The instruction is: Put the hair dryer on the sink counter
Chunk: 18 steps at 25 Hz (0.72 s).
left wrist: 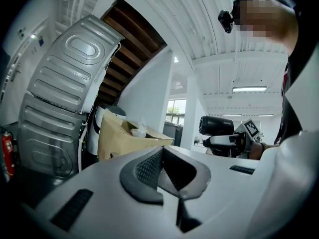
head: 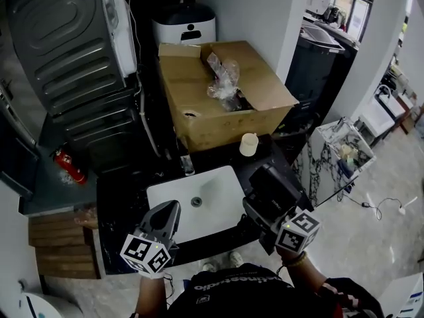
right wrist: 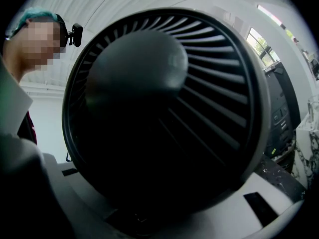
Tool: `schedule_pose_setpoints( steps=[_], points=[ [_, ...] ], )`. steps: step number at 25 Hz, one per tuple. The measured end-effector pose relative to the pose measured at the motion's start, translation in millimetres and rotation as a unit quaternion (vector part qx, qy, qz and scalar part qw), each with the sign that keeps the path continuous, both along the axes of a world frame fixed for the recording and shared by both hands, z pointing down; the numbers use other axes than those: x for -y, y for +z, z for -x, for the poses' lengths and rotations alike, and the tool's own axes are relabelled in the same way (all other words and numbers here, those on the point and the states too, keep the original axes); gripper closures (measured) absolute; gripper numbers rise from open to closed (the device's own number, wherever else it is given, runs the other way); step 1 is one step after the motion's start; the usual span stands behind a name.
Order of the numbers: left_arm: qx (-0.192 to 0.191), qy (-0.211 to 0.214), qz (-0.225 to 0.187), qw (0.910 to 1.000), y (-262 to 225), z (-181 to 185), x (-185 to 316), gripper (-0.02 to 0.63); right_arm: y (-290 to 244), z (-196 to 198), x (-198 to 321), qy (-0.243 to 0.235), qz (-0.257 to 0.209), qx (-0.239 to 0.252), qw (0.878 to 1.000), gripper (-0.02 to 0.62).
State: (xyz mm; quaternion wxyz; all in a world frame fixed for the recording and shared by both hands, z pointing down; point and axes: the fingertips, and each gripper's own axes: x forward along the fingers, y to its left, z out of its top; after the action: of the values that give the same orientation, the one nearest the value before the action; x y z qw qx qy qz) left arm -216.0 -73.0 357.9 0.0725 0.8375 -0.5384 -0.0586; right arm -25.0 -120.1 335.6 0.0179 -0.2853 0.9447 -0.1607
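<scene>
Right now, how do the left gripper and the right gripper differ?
The left gripper has its jaws together and holds nothing; the right gripper clamps the black hair dryer. The left overlaps the white basin in the head view; the right lies beside it. Both carry marker cubes.

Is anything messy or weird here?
Yes. A big open cardboard box stands right behind the sink, its flaps splayed out, with crumpled clear plastic poking out of the top. That is an odd thing to find by a sink.
</scene>
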Motion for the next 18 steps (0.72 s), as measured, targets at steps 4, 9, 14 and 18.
schedule_pose_setpoints(
  steps=[4, 9, 14, 18],
  points=[
    [0.001, -0.001, 0.003, 1.0000, -2, -7, 13, 0.591, -1, -7, 16, -0.004, 0.008, 0.006, 1.000, 0.381],
    [0.006, 0.001, 0.001, 1.0000, -4, -21, 31, 0.591, 6, -23, 34, -0.003, 0.016, 0.004, 1.000, 0.380],
    [0.003, 0.005, 0.012, 0.9999, -1, -41, 47, 0.592, 19, -43, 52, 0.004, 0.034, 0.000, 0.999, 0.380],
    [0.014, 0.021, 0.009, 0.9996, -1, -55, 58, 0.591, 37, -61, 69, 0.019, 0.054, -0.007, 0.998, 0.379]
  ],
)
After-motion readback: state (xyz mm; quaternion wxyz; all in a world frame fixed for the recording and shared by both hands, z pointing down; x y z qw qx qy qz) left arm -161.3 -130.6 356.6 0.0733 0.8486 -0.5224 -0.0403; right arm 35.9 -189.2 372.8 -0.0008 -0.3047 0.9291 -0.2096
